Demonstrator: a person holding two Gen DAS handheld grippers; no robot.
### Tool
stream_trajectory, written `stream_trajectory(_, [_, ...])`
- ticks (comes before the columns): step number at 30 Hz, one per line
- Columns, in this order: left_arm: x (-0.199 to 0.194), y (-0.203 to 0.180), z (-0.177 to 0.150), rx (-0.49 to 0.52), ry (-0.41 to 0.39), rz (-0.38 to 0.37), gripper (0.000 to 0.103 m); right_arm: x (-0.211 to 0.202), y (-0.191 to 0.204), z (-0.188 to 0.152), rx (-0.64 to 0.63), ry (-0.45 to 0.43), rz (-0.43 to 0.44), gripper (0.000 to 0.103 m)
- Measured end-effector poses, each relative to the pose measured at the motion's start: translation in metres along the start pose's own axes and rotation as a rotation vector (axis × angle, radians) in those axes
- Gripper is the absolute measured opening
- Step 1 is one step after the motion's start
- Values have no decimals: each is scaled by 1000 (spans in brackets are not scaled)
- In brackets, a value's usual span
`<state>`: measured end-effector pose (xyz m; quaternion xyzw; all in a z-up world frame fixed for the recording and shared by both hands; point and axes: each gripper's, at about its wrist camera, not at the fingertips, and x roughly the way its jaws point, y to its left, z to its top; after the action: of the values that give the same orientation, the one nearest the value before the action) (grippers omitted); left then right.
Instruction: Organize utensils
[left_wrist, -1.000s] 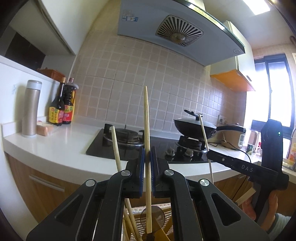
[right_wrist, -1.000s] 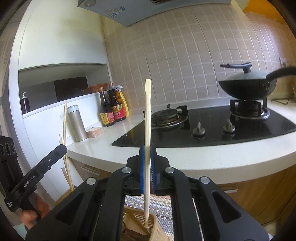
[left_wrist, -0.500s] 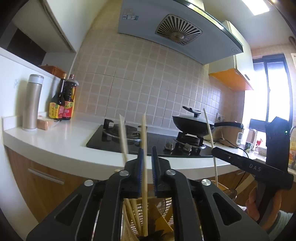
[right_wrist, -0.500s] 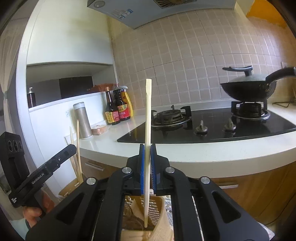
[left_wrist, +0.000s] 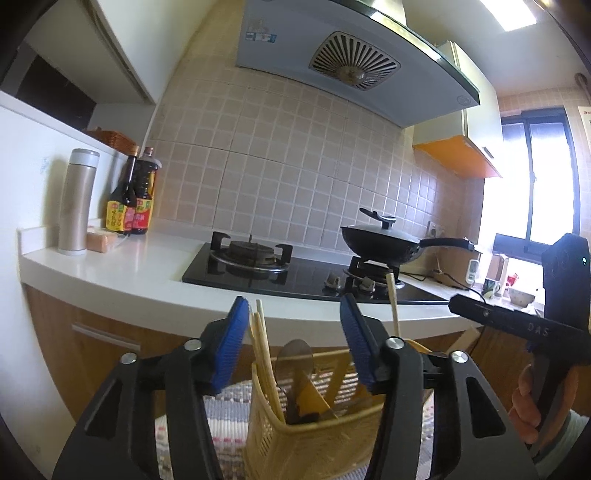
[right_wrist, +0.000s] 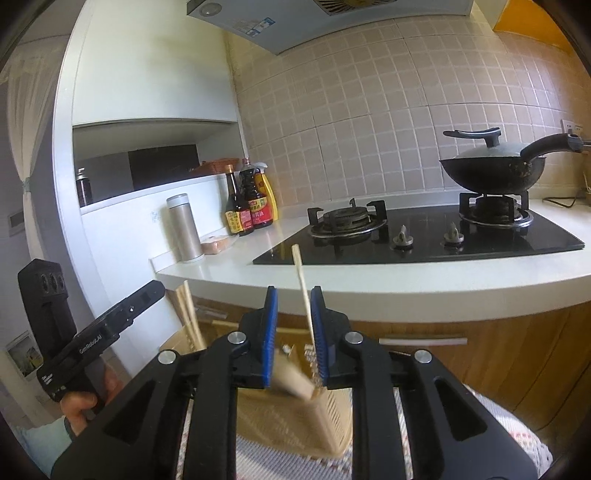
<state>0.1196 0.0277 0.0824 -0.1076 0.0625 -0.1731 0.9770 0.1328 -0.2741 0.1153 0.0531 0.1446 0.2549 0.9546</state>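
A: What's on the left?

B: Left gripper (left_wrist: 291, 328), jaws opening wide. Nothing squeezed. Two chopsticks (left_wrist: 263, 343) stand just by its left pad, down in the yellow basket (left_wrist: 317, 439).

A: What else is in the basket?

B: A spoon (left_wrist: 295, 363), in the middle. Basket sits on a striped mat (left_wrist: 225, 428).

A: And on the right?

B: Right gripper (right_wrist: 293, 332), jaws opening a bit, still narrow. One chopstick (right_wrist: 304, 295) is btw the pads, tilted, leaning on the right pad. Can't tell if it's pinched. Its low end goes into the basket.

A: Behind?

B: Stove (right_wrist: 417, 236) w/ a black wok (right_wrist: 491, 170).
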Motion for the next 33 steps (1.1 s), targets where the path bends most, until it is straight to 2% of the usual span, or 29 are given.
stream_trajectory(1, [-3,-1,0,-4,4,-5,54,-4,1,-1,1,3,-1,22])
stream_trajectory(3, [-12,-4,-1,-18,14,-22,66,-15,4,-5,12,10,0,30])
stream_trajectory(5, [-22,-8,-2,-24,9,-31,73,-28,7,-11,33,14,-1,45])
stream_trajectory(7, [-33,-15,-3,-18,9,-38,76,-42,11,-18,50,8,-13,49])
stream_trajectory(12, [-62,-36,-7,16,3,-41,87,-61,18,-34,89,33,-14,52])
stream_trajectory(14, [-74,-44,-10,32,1,-36,90,-68,21,-40,103,34,-21,62])
stream_trajectory(18, [-86,-52,-18,38,4,-15,95,-74,30,-53,123,48,-34,75])
stream_trajectory(20, [-85,-56,-28,43,29,12,95,-71,38,-60,112,62,-66,81])
stream_trajectory(23, [-78,-60,-49,48,47,122,95,-66,46,-73,68,31,-249,83])
stream_trajectory(25, [-75,-59,-61,13,33,253,95,-68,47,-85,57,-34,-377,84])
stream_trajectory(26, [-75,-58,-67,-22,30,269,95,-69,45,-92,59,-60,-414,84])
stream_trajectory(29, [-74,-58,-81,-74,19,277,95,-63,42,-110,61,-50,-425,84])
stream_trajectory(31, [-74,-63,-89,-39,18,285,95,-61,41,-111,37,-36,-390,84])
stream_trajectory(33, [-70,-66,-91,2,29,309,95,-61,44,-114,2,-50,-421,88])
